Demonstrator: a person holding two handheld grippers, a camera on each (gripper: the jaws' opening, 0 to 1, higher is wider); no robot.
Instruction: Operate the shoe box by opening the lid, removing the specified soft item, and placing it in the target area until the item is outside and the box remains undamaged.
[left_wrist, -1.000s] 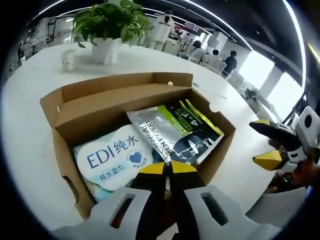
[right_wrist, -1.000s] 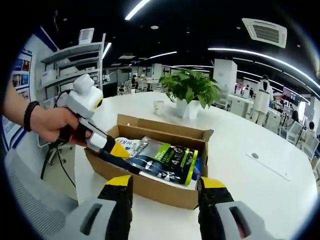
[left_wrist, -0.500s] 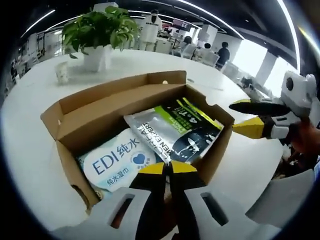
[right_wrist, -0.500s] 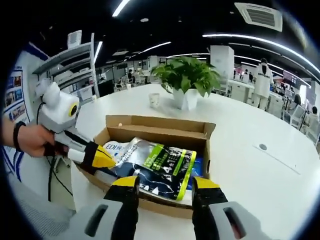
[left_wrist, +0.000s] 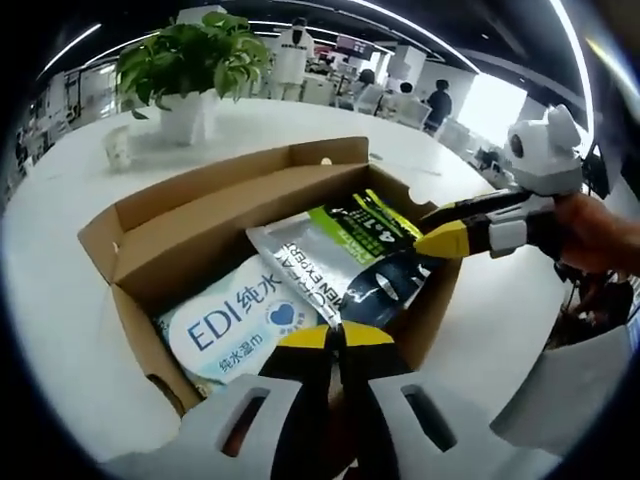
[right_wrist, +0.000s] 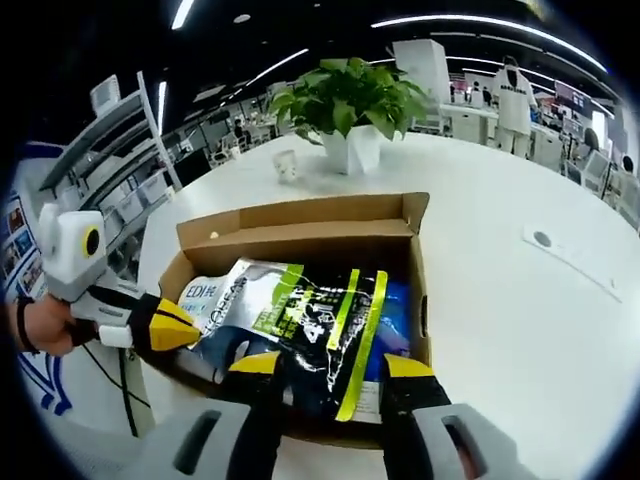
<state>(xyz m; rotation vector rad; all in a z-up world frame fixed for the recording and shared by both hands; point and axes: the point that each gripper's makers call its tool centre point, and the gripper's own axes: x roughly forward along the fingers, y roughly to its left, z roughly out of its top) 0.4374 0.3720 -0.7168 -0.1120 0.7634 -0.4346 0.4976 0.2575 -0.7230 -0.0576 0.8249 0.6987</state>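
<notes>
An open cardboard shoe box (left_wrist: 200, 225) (right_wrist: 300, 215) lies on a white table. Inside it are a white and blue wet-wipes pack (left_wrist: 240, 320) (right_wrist: 205, 295) and a dark pouch with green stripes (left_wrist: 350, 260) (right_wrist: 320, 320) lying partly over the pack. My left gripper (left_wrist: 335, 335) is shut at the box's near wall; whether it pinches the cardboard is hidden. It also enters the right gripper view (right_wrist: 185, 327) at the box's left end. My right gripper (right_wrist: 333, 367) is open, its jaws straddling the pouch's near edge. In the left gripper view it (left_wrist: 432, 230) reaches over the box's right wall.
A potted plant (left_wrist: 190, 60) (right_wrist: 345, 95) and a small paper cup (left_wrist: 120, 148) (right_wrist: 287, 165) stand behind the box. The table (right_wrist: 520, 330) extends to the right, with a small round spot (right_wrist: 541, 239). Shelves (right_wrist: 110, 150) and people stand in the background.
My right gripper has come in from beside the box and now hangs low over the pouch, with the box much closer in its view. The left gripper has stayed at the box's near wall.
</notes>
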